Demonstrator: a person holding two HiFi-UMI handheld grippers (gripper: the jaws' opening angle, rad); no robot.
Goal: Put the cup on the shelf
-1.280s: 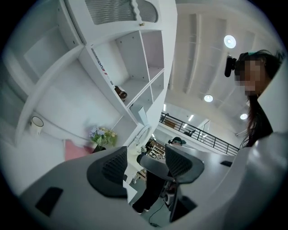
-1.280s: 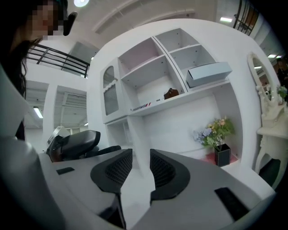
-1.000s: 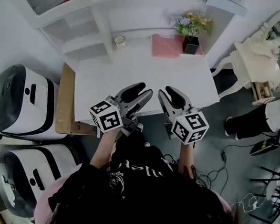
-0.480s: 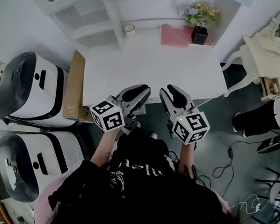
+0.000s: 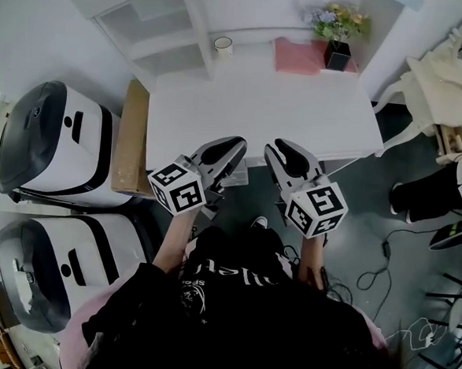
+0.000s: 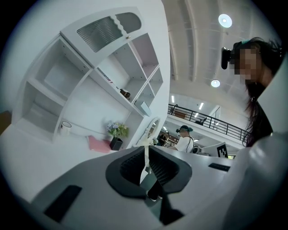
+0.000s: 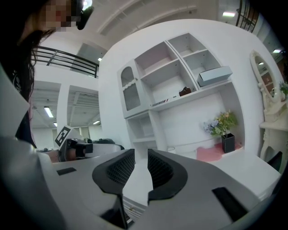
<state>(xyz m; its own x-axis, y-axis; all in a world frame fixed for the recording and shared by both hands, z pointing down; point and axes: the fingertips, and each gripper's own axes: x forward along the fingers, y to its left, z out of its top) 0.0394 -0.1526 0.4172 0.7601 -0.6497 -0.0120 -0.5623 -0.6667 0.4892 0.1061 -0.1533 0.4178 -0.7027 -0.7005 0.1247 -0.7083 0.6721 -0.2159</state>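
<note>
A small white cup [image 5: 222, 45] with a dark rim stands at the back of the white table [image 5: 260, 111], right beside the white shelf unit [image 5: 147, 24]. It also shows as the cup [image 6: 66, 127] in the left gripper view and, small, as the cup [image 7: 171, 149] in the right gripper view. Both grippers hover side by side at the table's near edge, far short of the cup. My left gripper [image 5: 232, 150] is shut, its pads [image 6: 135, 164] together on nothing. My right gripper [image 5: 279, 151] stands slightly open, a narrow empty gap between its pads [image 7: 121, 168].
A black vase of flowers [image 5: 338, 39] and a pink cloth [image 5: 295, 56] sit at the table's back right. A cardboard box [image 5: 130, 137] and two white machines [image 5: 44, 147] stand to the left. A white dressing table [image 5: 439, 88] and floor cables lie to the right.
My left gripper's jaws have closed from clearly apart to together. The head view has drifted, so the table and shelf sit further right and higher in the picture.
</note>
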